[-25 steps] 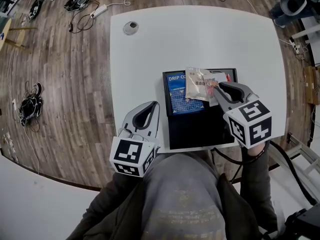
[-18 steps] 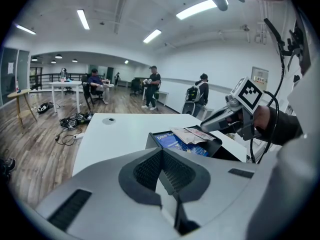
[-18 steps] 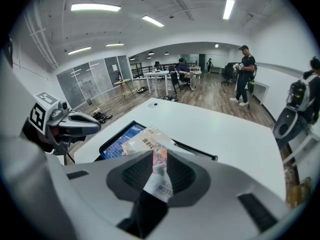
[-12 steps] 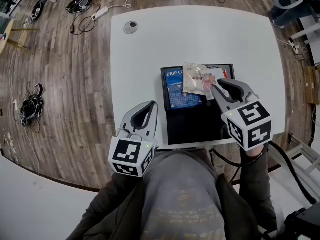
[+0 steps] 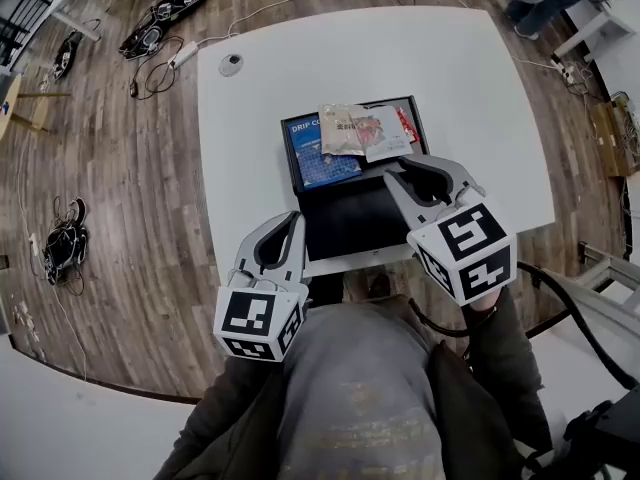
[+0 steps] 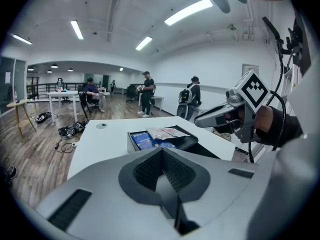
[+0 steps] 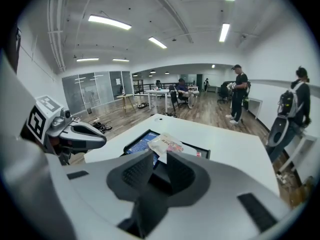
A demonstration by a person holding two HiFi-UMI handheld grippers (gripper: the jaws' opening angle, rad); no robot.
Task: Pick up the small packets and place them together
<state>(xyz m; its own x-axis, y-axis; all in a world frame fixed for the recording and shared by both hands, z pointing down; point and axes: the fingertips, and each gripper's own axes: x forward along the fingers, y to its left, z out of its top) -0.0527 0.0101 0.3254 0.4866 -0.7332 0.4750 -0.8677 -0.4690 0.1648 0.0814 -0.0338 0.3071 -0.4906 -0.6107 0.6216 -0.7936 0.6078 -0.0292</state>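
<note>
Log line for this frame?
small printed plastic packets: piled in black rectangular tray | right gripper: jaws just opened, empty | left gripper: shut, empty

White table [image 5: 470, 98], rounded corners, stood on wooden floor [image 5: 100, 168]. Black tray [image 5: 350, 218] lay mid-table, its near side at table's near edge. Small round grey disc [image 5: 231, 65] sat near far left corner, well apart from tray. Tray's far half held blue packet [image 5: 315, 153], lighter small packets [image 5: 360, 130] overlapping atop.
</note>
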